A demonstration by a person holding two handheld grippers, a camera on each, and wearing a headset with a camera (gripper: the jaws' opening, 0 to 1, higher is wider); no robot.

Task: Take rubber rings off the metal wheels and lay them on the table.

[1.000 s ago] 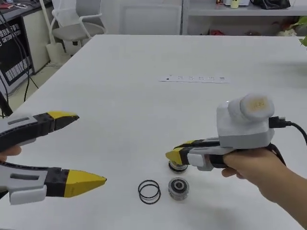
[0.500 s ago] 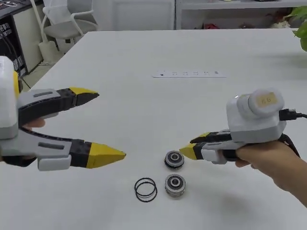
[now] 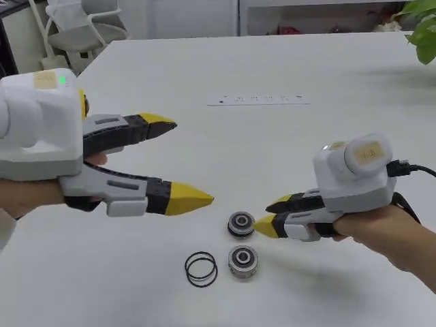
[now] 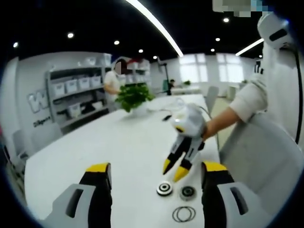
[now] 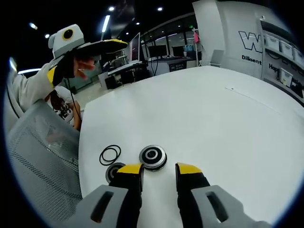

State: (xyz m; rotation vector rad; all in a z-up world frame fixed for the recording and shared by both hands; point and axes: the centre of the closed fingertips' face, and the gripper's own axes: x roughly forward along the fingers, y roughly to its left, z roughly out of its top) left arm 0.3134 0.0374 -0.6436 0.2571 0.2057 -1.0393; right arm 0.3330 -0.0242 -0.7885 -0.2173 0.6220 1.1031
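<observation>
Two metal wheels lie on the white table (image 3: 204, 75): the far wheel (image 3: 240, 223) (image 4: 165, 188) (image 5: 153, 156) wears a dark rubber ring, and the near wheel (image 3: 242, 259) (image 4: 188, 192) (image 5: 114, 171) lies close beside it. Two loose black rings (image 3: 201, 268) (image 4: 183, 213) (image 5: 109, 154) rest overlapping next to the near wheel. My right gripper (image 3: 267, 214) (image 5: 159, 168) is open by a narrow gap, its tips just right of the far wheel and holding nothing. My left gripper (image 3: 185, 162) (image 4: 156, 168) hovers wide open, up and to the left of the wheels.
A flat white strip with markings (image 3: 259, 100) lies further back on the table. An office chair (image 3: 82, 27) stands beyond the far left corner and a plant (image 3: 422, 27) at the far right. A person stands by shelves in the left gripper view.
My right gripper has drawn back to the right off the far wheel, which now shows whole. My left gripper has come in from the left toward the wheels.
</observation>
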